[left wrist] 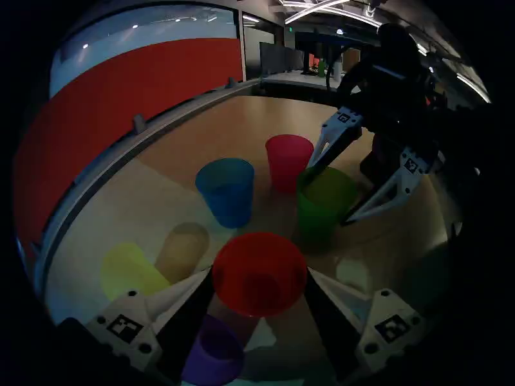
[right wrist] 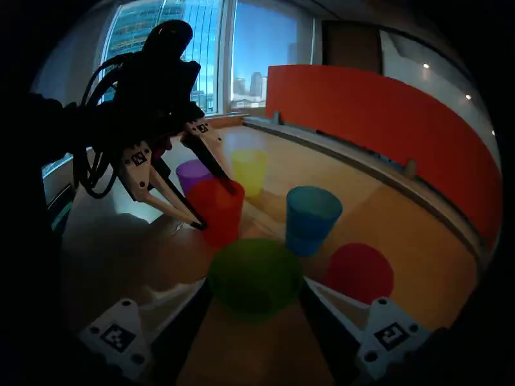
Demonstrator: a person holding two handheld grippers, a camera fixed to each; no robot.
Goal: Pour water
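the left claw [left wrist: 259, 278] has its two fingers set against opposite sides of the red cup [left wrist: 259, 270] and grips it upright, low and close in the left gripper view. across from it the right claw [right wrist: 255, 286] holds the green cup [right wrist: 255, 275] the same way, one finger on each side, mouth up. the two held cups sit near each other over the wooden desk [right wrist: 399, 225]. the light is dim, so i can't tell whether either cup has water in it or rests on the wood. the blue cup [right wrist: 313, 219] stands on the desk just beyond the green one. the pink cup [right wrist: 359, 273] stands beside the green one, near the right claw's outer finger. the yellow cup [right wrist: 249, 168] and the purple cup [right wrist: 192, 174] stand side by side behind the red cup, toward the windows [right wrist: 257, 51]. a long red panel [right wrist: 386, 122] runs along the far edge of the desk. a dark sleeve and cables show behind the left claw in the right gripper view.
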